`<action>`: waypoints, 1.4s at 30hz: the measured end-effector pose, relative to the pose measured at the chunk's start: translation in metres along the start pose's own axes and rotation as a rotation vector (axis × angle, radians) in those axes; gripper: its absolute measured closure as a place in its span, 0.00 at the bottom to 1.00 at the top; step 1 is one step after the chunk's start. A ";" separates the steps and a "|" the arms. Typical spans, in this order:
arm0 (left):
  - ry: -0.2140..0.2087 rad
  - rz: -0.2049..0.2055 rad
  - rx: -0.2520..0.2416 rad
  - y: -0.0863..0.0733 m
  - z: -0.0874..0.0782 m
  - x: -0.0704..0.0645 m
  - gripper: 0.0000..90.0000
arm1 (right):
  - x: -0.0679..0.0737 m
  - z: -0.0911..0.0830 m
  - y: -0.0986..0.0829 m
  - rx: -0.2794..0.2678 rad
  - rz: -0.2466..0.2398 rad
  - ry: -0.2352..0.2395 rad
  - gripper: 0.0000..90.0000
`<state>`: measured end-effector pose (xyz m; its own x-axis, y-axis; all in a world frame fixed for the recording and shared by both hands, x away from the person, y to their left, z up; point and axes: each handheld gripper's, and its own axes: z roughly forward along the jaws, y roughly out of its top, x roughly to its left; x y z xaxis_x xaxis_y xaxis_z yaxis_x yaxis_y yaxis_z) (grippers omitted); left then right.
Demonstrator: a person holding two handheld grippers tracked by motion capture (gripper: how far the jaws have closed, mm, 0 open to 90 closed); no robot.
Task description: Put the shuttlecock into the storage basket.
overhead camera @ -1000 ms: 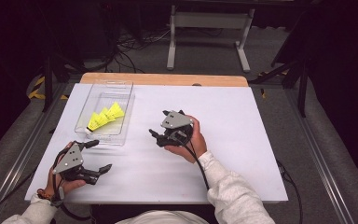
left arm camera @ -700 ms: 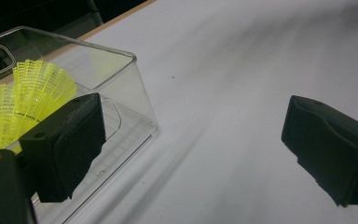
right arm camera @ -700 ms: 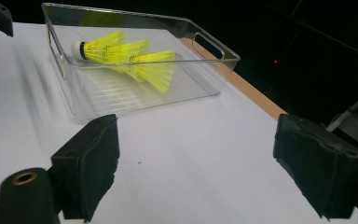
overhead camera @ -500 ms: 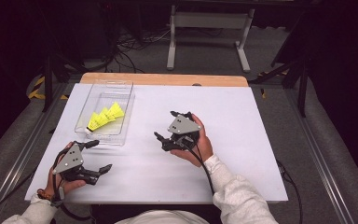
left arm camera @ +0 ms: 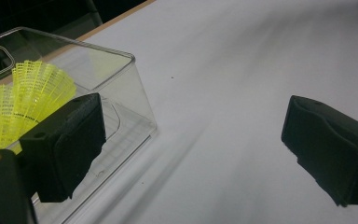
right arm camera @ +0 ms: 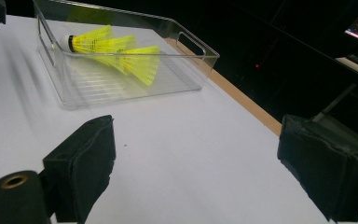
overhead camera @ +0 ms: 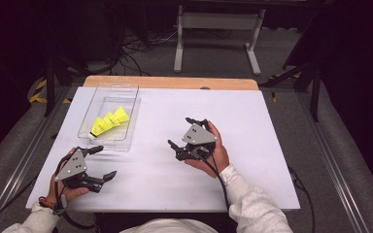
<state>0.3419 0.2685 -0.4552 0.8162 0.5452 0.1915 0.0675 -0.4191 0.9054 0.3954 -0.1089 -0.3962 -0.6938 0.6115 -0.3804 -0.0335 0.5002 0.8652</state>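
Clear plastic tray: sits at the upper left of the white table in the high view, long side running away from the person. One near corner fills the left of the left gripper view; in the right gripper view it lies across the upper left, with cut-out handles at each end.

Yellow shuttlecocks: a nested row lying on their sides inside the tray, white cork end toward the lower left of the high view. How many are stacked is hard to count from here; three skirts seem to show in the right gripper view. A yellow mesh skirt also appears at the left edge of the left gripper view, behind the tray wall.

Left gripper: lower left of the high view, held in the left hand, just below the tray's near end and not touching it. Jaws spread wide, nothing between them.

Right gripper: centre of the high view, held in the right hand, well apart from the tray. Jaws likewise wide apart and empty, pointed toward the tray.
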 end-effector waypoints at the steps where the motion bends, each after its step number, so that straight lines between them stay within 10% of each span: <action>1: 0.000 -0.001 0.000 0.000 0.000 0.000 0.08 | 0.000 -0.001 -0.001 0.000 -0.003 -0.002 0.14; 42: 0.001 0.006 0.003 0.000 0.001 0.000 0.08 | -0.012 -0.050 -0.039 0.057 -0.035 -0.114 0.10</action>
<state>0.3421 0.2679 -0.4552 0.8158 0.5436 0.1977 0.0641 -0.4246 0.9031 0.3694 -0.1662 -0.4095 -0.6069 0.6567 -0.4477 -0.0134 0.5547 0.8319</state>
